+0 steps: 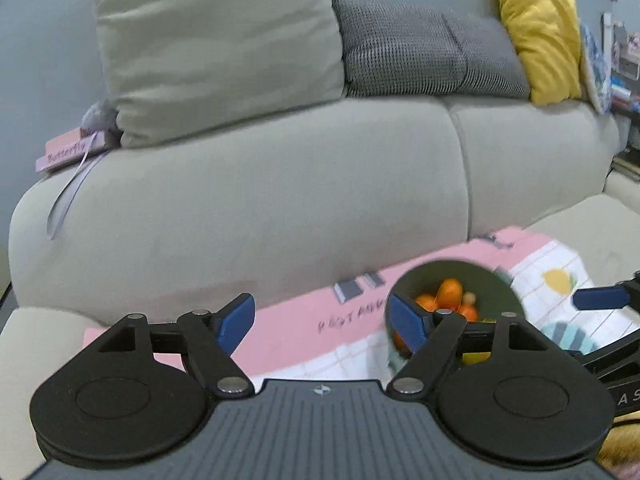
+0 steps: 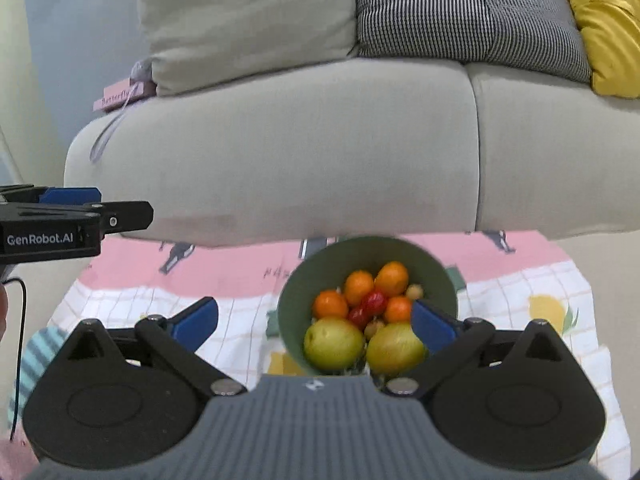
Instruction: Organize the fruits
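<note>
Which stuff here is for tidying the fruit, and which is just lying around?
For the job:
green bowl
oranges
red fruits
yellow-green fruits
left gripper
right gripper

Just lying around:
yellow cushion
checked cushion
pink "Butterfly" box

black hand-held gripper (image 2: 314, 320), blue fingertips (image 2: 196, 322), "genrobot.ai" marking.
</note>
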{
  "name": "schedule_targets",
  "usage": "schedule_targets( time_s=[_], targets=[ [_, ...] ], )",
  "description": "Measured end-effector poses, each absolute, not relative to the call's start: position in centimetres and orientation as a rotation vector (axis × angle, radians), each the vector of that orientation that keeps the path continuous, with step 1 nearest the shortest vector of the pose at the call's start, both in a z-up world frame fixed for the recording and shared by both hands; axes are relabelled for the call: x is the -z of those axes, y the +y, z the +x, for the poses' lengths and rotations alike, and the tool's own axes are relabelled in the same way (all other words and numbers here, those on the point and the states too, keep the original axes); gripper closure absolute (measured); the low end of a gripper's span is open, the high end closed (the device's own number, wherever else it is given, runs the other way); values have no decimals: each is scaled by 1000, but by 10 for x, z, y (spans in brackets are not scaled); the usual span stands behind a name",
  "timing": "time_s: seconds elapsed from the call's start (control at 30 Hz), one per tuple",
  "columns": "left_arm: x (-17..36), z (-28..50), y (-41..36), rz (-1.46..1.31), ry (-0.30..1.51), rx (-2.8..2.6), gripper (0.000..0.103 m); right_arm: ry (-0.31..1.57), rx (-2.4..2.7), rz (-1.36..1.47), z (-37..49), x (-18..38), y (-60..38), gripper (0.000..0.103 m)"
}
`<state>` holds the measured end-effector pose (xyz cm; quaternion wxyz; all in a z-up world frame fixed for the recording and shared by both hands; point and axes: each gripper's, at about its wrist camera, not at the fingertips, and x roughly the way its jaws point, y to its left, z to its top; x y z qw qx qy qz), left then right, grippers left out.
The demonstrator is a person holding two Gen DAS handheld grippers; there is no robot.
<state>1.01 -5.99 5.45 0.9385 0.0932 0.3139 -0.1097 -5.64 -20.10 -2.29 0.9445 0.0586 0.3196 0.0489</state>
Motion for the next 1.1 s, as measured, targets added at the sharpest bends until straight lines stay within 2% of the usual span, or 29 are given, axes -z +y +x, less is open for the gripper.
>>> schedule_targets(
  time_s=[0.5,1.1],
  targets=[
    [4,-10,-57,191,781,176,13,753,6,-15,-67,73,-176,4],
    [6,-13,-52,181,810,163,13,758,7,-13,-67,78,-174,4]
  ],
)
